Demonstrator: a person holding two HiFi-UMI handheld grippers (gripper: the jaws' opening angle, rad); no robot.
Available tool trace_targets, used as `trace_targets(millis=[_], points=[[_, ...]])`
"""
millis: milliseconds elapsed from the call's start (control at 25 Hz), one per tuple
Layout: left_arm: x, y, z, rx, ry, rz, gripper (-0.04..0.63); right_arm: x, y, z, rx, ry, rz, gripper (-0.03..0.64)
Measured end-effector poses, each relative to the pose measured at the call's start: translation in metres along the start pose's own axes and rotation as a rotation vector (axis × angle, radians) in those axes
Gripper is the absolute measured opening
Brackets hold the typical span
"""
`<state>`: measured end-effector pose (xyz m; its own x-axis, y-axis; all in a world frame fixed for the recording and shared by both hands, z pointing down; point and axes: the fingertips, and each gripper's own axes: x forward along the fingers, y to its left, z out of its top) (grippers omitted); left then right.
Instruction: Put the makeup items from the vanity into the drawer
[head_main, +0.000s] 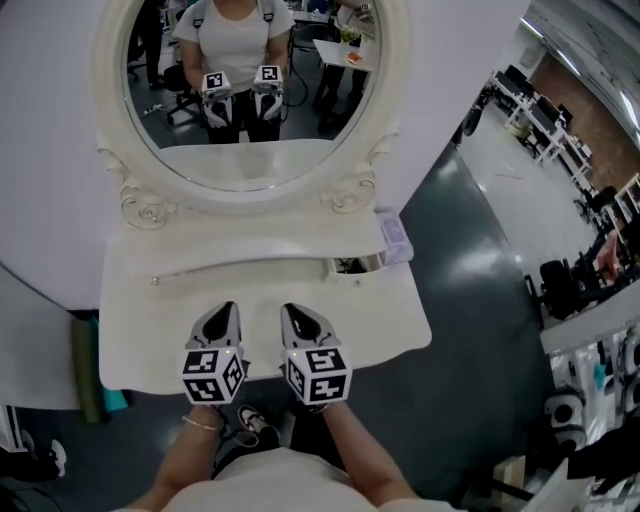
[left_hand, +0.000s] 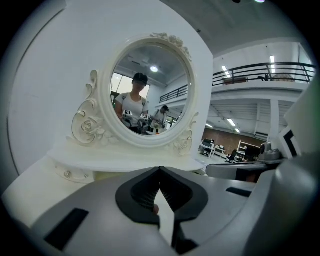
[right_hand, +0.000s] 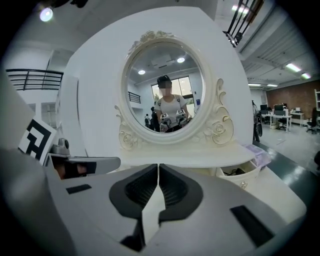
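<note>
Drawer (head_main: 355, 266) stands open at rear right of worktop (head_main: 150, 320), w/ a lilac box (head_main: 393, 238) just beside it on the shelf end. Both lie fwd-right of right tool (head_main: 292, 314), which is nearer than left tool (head_main: 226, 312). Both tools' jaws together, empty.

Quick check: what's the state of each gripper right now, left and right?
Left gripper: closed, nothing between its jaws.
Right gripper: closed, nothing between its jaws.
</note>
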<state>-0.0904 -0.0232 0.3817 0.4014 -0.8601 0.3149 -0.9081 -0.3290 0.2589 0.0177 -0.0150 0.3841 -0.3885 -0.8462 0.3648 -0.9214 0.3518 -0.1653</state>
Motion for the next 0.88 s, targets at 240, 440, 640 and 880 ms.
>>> trace_targets(millis=[240, 440, 640, 880], points=[[0.004, -0.005, -0.002, -0.006, 0.008, 0.006, 0.002, 0.001, -0.022, 0.004, 0.066, -0.017, -0.058, 0.025], [0.021, -0.035, 0.011, 0.03, -0.002, -0.038, 0.002, -0.012, -0.058, 0.017, 0.097, -0.036, -0.149, 0.025], [0.04, -0.072, 0.006, 0.01, 0.008, -0.075, 0.002, -0.029, -0.09, 0.009, 0.092, 0.002, -0.158, 0.025], [0.053, -0.082, 0.002, 0.018, 0.016, -0.066, 0.002, -0.027, -0.097, 0.011, 0.053, 0.013, -0.132, 0.018]])
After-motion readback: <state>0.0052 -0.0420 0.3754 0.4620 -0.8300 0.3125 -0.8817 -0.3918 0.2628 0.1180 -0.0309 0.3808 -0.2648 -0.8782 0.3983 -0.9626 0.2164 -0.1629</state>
